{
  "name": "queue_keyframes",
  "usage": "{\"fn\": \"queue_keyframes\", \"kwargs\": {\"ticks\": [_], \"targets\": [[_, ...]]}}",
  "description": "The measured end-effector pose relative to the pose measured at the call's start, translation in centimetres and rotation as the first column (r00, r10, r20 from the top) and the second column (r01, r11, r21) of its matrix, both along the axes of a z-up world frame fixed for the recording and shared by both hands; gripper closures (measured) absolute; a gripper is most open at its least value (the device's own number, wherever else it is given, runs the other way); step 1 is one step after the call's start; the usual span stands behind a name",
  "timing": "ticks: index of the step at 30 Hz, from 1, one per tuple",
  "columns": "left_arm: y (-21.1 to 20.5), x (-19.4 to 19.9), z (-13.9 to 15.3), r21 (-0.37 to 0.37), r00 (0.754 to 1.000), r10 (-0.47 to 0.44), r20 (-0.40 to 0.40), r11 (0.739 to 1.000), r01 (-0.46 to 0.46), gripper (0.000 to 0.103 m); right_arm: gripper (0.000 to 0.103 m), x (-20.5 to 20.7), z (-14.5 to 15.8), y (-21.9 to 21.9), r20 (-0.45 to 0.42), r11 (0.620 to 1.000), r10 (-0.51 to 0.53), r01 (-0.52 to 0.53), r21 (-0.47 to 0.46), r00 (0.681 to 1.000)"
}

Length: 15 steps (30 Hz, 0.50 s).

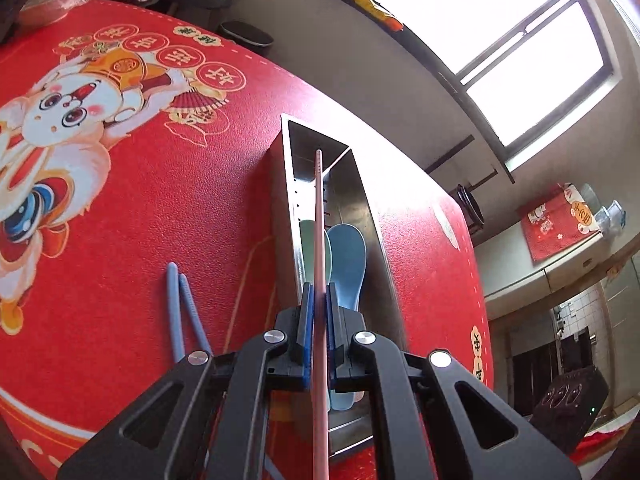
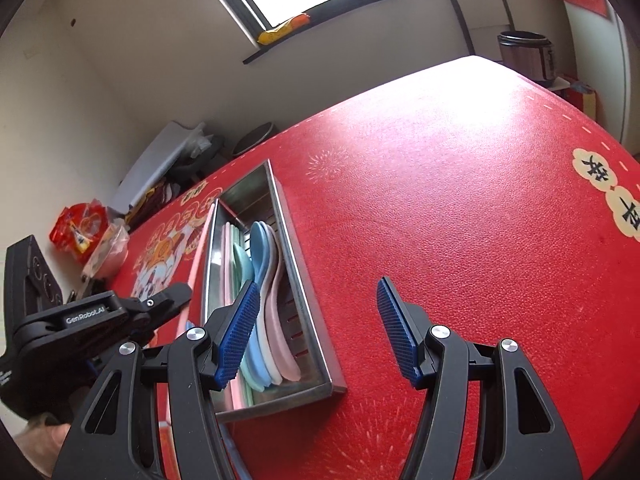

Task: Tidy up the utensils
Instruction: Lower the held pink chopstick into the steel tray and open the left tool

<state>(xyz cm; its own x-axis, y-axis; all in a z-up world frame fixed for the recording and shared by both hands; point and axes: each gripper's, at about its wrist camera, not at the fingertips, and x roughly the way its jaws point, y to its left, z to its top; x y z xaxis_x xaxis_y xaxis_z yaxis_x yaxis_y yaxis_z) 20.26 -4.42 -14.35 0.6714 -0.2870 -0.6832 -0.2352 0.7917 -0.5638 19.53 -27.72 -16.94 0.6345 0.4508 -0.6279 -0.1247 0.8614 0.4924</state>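
Overhead, pink chopstick (image 1: 319, 240) pinched in left hand-held gripper (image 1: 319, 304) above steel tray (image 1: 352, 196); right hand-held gripper (image 2: 316, 320) agape, empty.

Black left gripper (image 1: 319, 300), blue ribbed pads (image 2: 394, 322), silver screws.

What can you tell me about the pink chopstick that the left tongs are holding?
The pink chopstick is one long, thin, straight rod, pale pink, with fine ridges near its far tip; it looks like plastic. The left tongs are shut on it, the blue pads pressing both sides around its middle. It points forward and lies over the open metal tray, above the green and blue spoons inside. Whether its tip touches the tray cannot be told. Its near end runs out of the picture.
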Motion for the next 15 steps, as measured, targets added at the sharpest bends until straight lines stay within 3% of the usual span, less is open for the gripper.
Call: {"fn": "queue_keyframes", "kwargs": {"ticks": [15], "targets": [[-0.84, 1.20, -0.74, 0.009, 1.000, 0.028, -0.006, 1.000, -0.028, 0.097, 0.044, 0.23, -0.41, -0.25, -0.026, 1.000, -0.003, 0.003, 0.015, 1.000]]}}
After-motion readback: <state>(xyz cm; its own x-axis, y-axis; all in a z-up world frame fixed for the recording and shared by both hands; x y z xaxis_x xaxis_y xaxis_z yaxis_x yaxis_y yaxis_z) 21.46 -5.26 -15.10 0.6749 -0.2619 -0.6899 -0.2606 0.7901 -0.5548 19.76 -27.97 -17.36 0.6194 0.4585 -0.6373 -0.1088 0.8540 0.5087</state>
